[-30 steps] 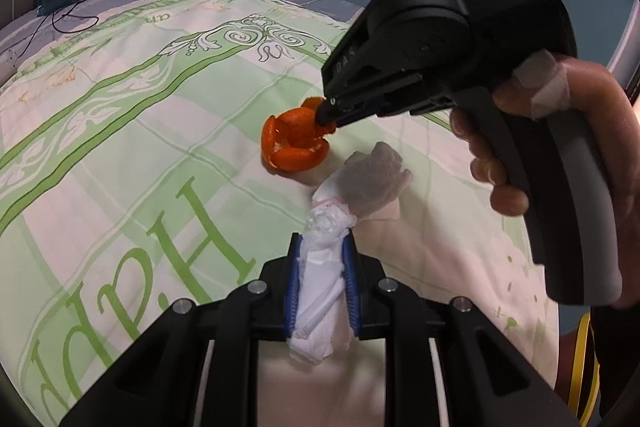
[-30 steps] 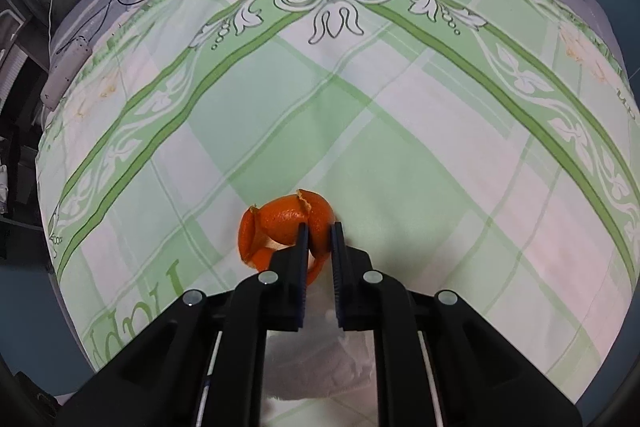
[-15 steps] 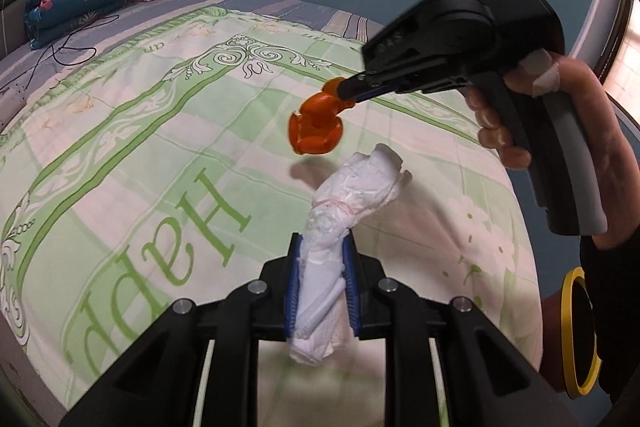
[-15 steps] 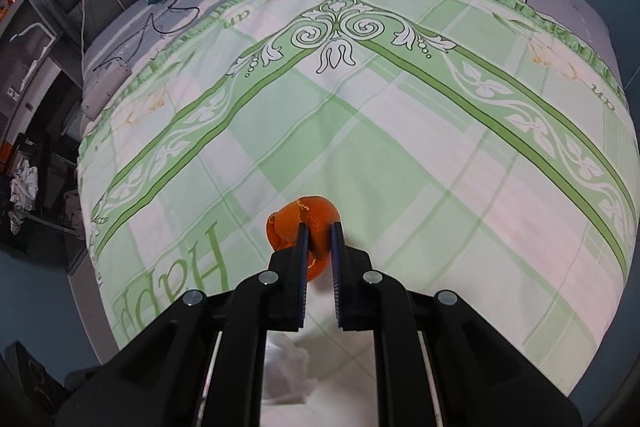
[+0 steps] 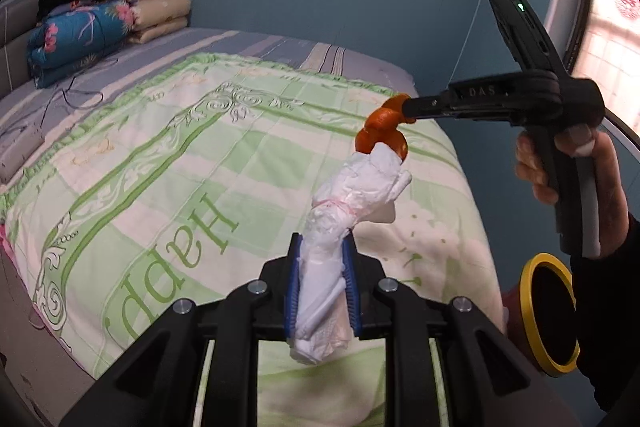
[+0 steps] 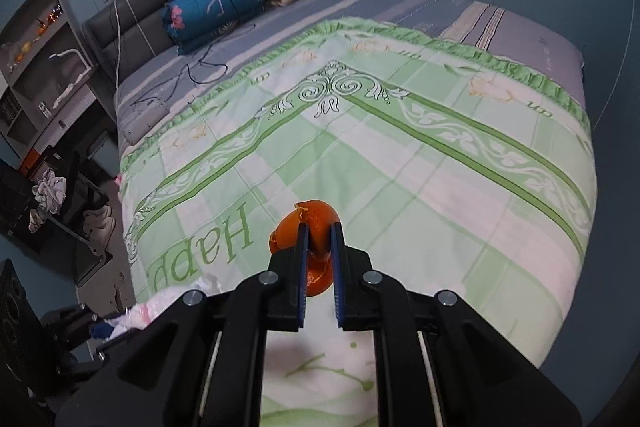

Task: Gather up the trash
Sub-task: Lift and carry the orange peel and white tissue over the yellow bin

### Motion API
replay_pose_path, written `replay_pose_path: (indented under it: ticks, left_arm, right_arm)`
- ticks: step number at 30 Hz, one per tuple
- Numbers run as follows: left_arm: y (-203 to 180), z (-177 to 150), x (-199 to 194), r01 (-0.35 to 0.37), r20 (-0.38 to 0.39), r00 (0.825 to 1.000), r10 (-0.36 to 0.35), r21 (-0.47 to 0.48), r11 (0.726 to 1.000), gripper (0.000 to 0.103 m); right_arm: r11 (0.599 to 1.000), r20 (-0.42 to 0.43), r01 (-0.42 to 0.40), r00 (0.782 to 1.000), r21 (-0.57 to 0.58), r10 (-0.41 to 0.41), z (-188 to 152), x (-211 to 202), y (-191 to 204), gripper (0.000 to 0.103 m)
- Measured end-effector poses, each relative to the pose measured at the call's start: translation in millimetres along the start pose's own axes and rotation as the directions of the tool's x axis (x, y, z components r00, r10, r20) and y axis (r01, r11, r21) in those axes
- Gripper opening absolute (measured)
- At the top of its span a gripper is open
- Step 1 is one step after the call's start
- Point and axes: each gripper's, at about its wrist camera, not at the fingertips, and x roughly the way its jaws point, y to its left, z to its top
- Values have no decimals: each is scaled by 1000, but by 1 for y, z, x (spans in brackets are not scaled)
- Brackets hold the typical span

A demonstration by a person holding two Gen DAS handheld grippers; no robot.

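The left gripper (image 5: 322,291) is clamped on a crumpled white tissue wad (image 5: 352,195); its blue pads pinch the wad's lower part, and the rest sticks up and forward past the tips, off the bed. The wad's bottom end hangs out beneath the jaws, and the part between the pads is mostly hidden by them. Beyond the wad's top, partly covered by it, is the orange peel (image 5: 382,137), pinched at the tip of the right gripper (image 5: 404,107), which comes in from the right in a hand (image 5: 576,167) whose wrist is cut off by the frame edge.

In the right wrist view the right gripper (image 6: 319,267) has its jaws nearly together on the orange peel (image 6: 312,223); how much peel hangs below is hidden behind the fingers. Under both lies the green checked quilt (image 6: 400,147). To the lower right of the left gripper a yellow-rimmed bin (image 5: 550,311) shows only in part, behind a dark sleeve. At the bed's far end are folded blankets (image 6: 224,3).
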Motion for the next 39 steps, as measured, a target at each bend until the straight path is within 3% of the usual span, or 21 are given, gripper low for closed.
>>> replay_pose_path:
  ticks: [8, 15, 28, 39]
  left_arm:
    - [-50, 2, -42, 74, 53, 996, -77, 53, 996, 18]
    - [-97, 1, -74, 151, 108, 980, -167, 137, 979, 18]
    - [-184, -6, -112, 243, 143, 945, -293, 291, 925, 18]
    - [-245, -11, -108, 281, 108, 933, -342, 371, 885, 18]
  right_arm:
    - [999, 88, 36, 996, -27, -33, -42, -80, -5, 10]
    - [998, 141, 67, 988, -4, -66, -86, -140, -18, 10]
    - [964, 241, 173, 945, 200, -219, -171, -238, -93, 10]
    - [910, 254, 202, 918, 362, -305, -247, -274, -144, 10]
